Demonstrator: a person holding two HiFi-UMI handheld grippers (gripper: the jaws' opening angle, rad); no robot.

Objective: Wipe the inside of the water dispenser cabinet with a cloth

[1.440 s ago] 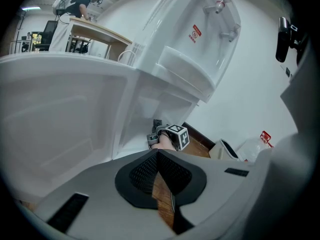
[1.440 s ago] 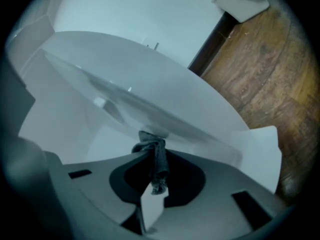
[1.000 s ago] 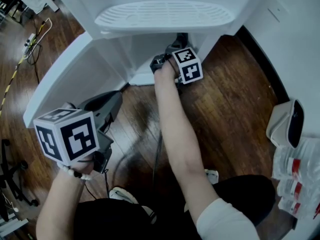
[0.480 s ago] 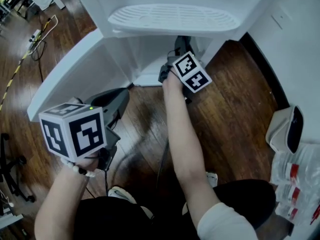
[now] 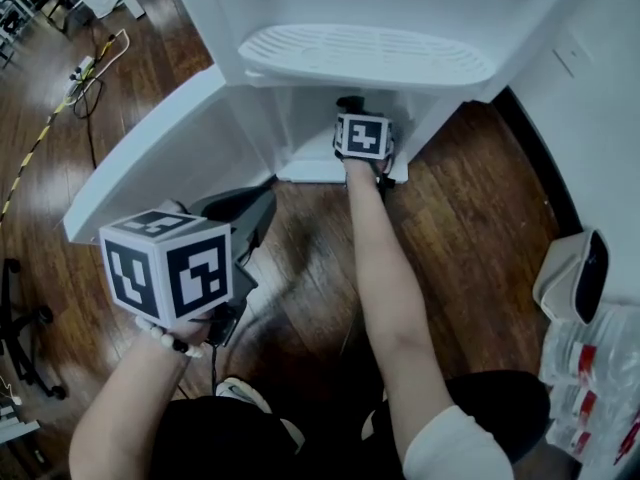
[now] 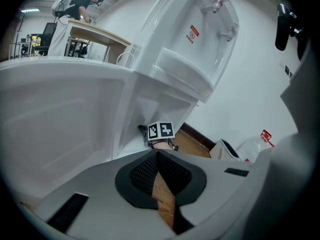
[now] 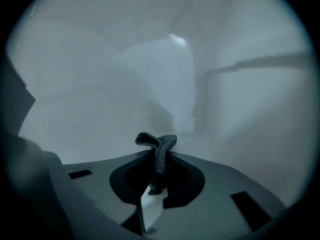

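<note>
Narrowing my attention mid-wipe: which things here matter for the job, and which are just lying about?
In the job: white water dispenser cabinet, its open white door, dark cloth, right gripper shut on it.
Lying about: white plastic bin, red-labelled clear plastic bottles, floor cables; left gripper, shut and empty.

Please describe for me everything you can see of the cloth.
The cloth is dark grey, soft-looking fabric, bunched into a narrow strip. The right hand-held gripper pinches it between its jaws; a crumpled end sticks out beyond the tips. It is inside the white cabinet; whether it touches a wall cannot be told.
</note>
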